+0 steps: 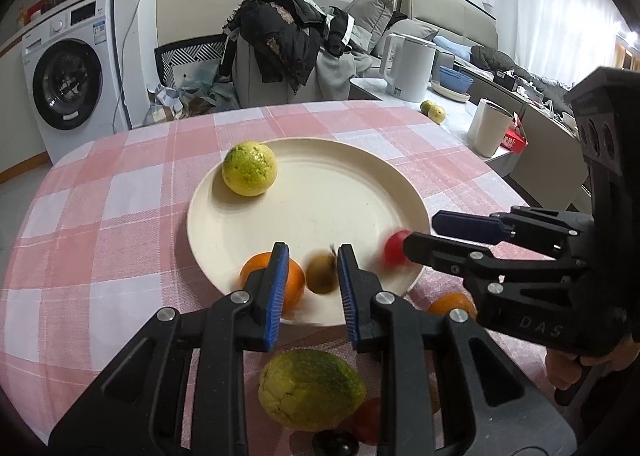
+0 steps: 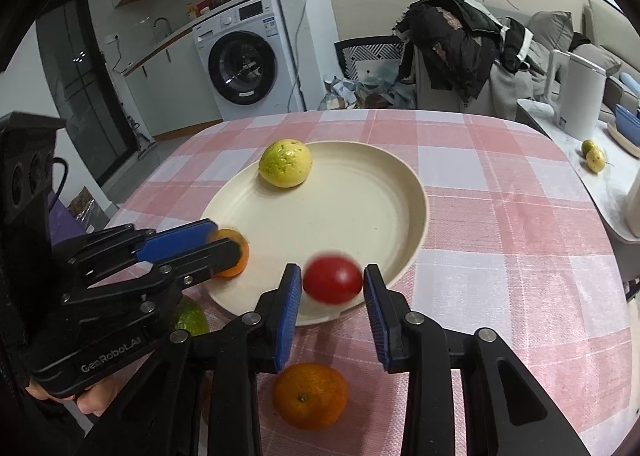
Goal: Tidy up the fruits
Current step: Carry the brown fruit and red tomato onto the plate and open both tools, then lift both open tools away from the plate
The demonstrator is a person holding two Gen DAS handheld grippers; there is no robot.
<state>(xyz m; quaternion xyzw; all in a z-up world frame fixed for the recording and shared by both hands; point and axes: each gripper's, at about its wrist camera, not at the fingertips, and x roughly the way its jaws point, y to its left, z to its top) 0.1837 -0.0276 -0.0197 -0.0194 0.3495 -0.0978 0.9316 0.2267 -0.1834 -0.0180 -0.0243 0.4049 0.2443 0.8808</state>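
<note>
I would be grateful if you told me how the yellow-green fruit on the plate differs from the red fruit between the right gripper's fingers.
The yellow-green fruit is larger and speckled; the red fruit is smaller and smooth. The yellow-green fruit sits sharp at the plate's far rim, away from both grippers; the red fruit is blurred at the near rim, between the right gripper's parted fingers. Both are roundish.

Pink-and-white checks all over the cloth (image 2: 500,236) on the bench, and a plain cream plate (image 2: 360,192) on it. Far side of the plate, a yellow fruit (image 2: 285,163) speckled green. Near rim, a glossy red fruit (image 2: 333,281); left, an orange (image 1: 294,284) and a brownish-green fruit (image 1: 321,272). Both tools are black with blue pads (image 2: 289,316).
</note>
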